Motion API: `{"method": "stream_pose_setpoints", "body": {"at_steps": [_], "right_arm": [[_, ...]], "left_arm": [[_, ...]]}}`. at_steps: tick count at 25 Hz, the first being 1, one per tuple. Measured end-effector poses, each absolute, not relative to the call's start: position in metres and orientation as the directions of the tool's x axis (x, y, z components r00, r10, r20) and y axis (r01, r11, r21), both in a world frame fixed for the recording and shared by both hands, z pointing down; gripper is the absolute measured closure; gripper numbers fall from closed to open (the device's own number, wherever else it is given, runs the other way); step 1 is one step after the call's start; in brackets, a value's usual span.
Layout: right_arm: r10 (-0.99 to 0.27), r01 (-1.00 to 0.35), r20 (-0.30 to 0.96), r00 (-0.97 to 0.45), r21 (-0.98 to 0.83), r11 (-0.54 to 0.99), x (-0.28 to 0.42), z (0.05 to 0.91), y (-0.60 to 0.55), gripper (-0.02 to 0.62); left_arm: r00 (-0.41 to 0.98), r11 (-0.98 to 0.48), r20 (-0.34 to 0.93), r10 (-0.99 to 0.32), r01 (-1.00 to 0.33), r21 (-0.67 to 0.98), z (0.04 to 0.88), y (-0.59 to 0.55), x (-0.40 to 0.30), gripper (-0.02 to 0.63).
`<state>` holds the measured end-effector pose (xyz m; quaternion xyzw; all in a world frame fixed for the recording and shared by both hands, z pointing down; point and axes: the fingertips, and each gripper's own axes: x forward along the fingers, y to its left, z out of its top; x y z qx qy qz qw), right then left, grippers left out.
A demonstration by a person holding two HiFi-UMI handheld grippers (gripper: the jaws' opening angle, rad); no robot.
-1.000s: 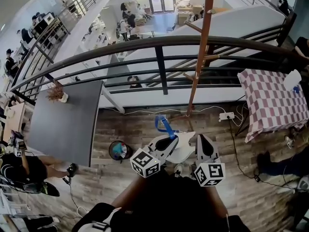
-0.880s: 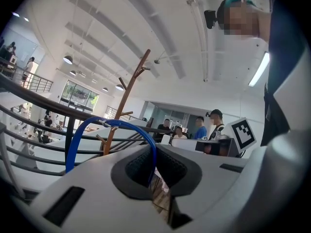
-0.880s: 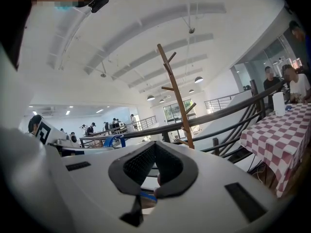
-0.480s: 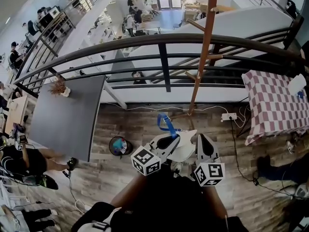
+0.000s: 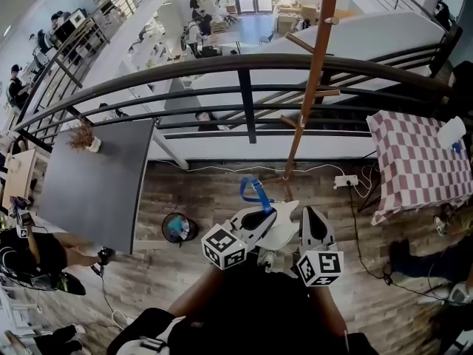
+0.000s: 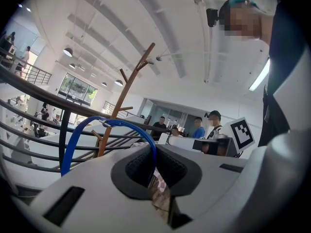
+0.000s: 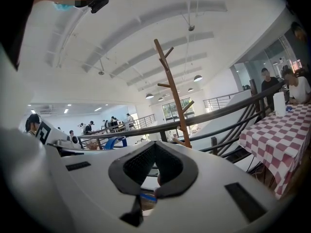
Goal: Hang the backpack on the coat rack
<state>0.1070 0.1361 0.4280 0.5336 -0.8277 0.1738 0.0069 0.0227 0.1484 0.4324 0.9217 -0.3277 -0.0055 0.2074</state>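
While you stood at the dark railing, your left gripper sat low in the middle of the frame. Its jaws were clamped on the backpack's blue strap, whose loop stood up just above them, near the foot of the wooden coat rack. The pack's body was out of sight. Your right gripper, just to its right, had its jaws pressed together, with a scrap of blue at their tips. A checked table lay at the right edge.
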Motion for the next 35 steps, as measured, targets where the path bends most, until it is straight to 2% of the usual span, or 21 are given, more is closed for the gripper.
{"method": "stream_pose_setpoints", "body": {"at_steps": [35], "right_arm": [[-0.913, -0.934, 0.259, -0.314, -0.256, 0.249, 0.079, 0.452, 0.017, 0.583]], "left_arm": [[0.859, -0.760, 0.132, -0.494, -0.500, 0.415, 0.455, 0.019, -0.005, 0.588]]}}
